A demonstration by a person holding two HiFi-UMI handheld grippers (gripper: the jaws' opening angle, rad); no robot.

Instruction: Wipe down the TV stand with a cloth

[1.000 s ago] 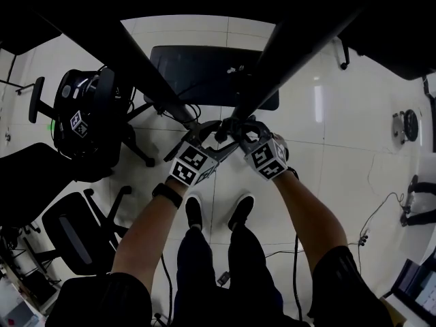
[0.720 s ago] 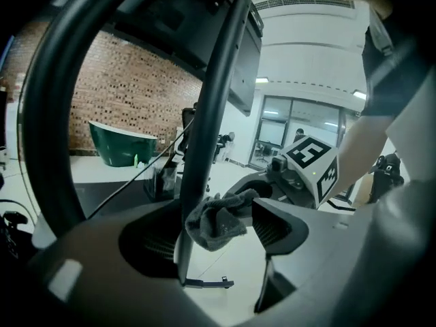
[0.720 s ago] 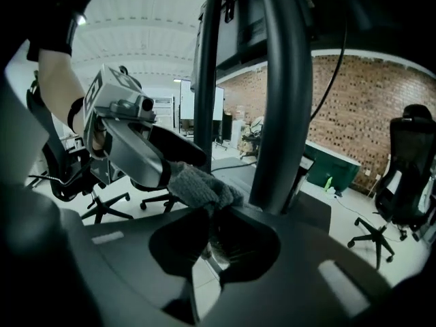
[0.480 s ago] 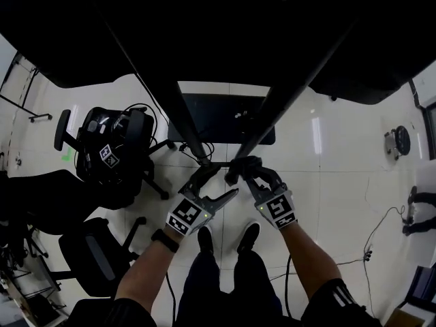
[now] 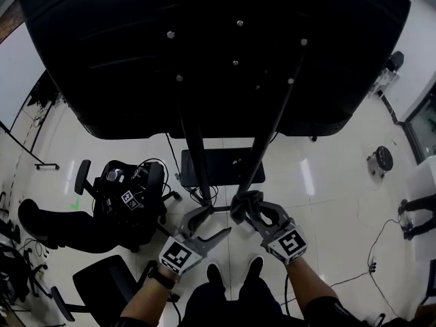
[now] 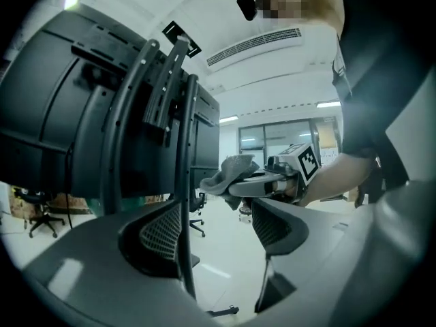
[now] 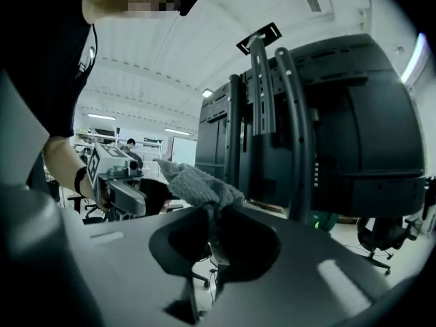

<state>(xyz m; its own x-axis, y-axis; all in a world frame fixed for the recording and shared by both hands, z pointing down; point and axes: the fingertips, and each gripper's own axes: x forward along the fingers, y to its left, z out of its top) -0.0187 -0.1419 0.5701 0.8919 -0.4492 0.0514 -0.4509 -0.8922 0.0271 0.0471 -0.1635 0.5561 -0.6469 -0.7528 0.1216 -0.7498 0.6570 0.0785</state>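
While the right gripper (image 5: 249, 212) has its jaws pressed together on a grey cloth (image 5: 244, 199), the left gripper (image 5: 212, 222) hangs beside it with its jaws spread wide and gripping nothing. Both are held low in front of the person, above the pale tiled floor (image 5: 327, 203), close to the lower part of the TV stand.

Seen from the head view, a large dark TV (image 5: 204, 46) fills the upper frame, showing its back. Two slim black posts, the left post (image 5: 194, 148) and the right post (image 5: 267, 138), slant down from it to a dark base plate (image 5: 218, 165) on the floor.

From the right gripper view, the cloth (image 7: 194, 182) bunches up in a soft heap above the shut jaws of that gripper (image 7: 212, 216), with the stand's uprights just beyond it; whether the cloth touches a post cannot be told. The left gripper (image 7: 122, 189) shows off to that view's left.

Looking along the left gripper (image 6: 218, 230), the left post (image 6: 182, 182) runs down through the gap, close against one jaw, though contact is unclear. The cloth (image 6: 231, 169) and the right gripper (image 6: 269, 181) show across from it.

A black office chair (image 5: 129, 196) stands on the person's left.
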